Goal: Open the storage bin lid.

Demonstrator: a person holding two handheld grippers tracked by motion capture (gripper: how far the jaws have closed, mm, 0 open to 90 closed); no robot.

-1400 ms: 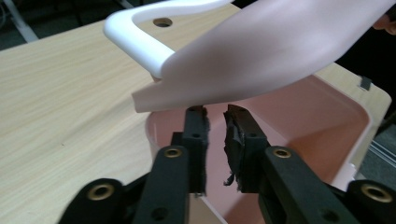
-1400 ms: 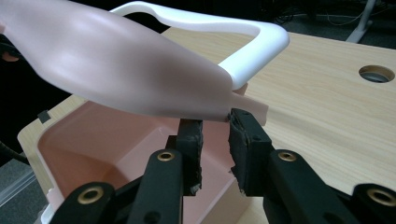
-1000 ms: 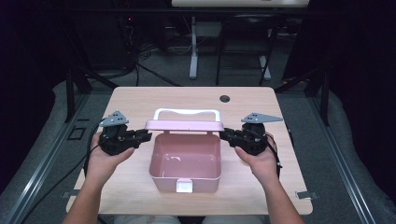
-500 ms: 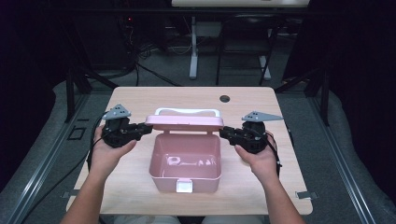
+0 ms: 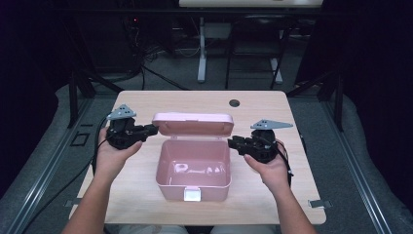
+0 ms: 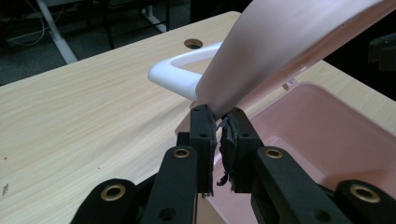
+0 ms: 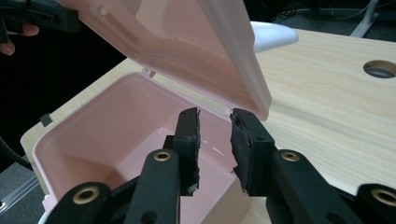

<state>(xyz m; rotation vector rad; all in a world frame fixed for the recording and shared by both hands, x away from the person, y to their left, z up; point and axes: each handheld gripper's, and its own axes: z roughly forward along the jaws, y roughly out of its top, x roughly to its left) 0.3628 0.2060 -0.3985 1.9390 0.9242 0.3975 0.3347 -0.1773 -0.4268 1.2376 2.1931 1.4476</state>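
The left gripper (image 6: 218,122) has been closing and now pinches the lid (image 5: 192,124) corner of the pink box (image 5: 193,170) at mid-table. The right gripper (image 7: 215,122), jaws just easing apart, holds nothing. A thin pinch could slip, dropping the lid.

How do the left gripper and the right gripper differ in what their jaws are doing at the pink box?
The left gripper pinches the corner of the pink lid, its jaws having just been closing; the right gripper has a clear gap between its jaws, which hold nothing and have just been opening. The left one sits by the lid, the right one by the wall of the box. Both are black and hand-held.
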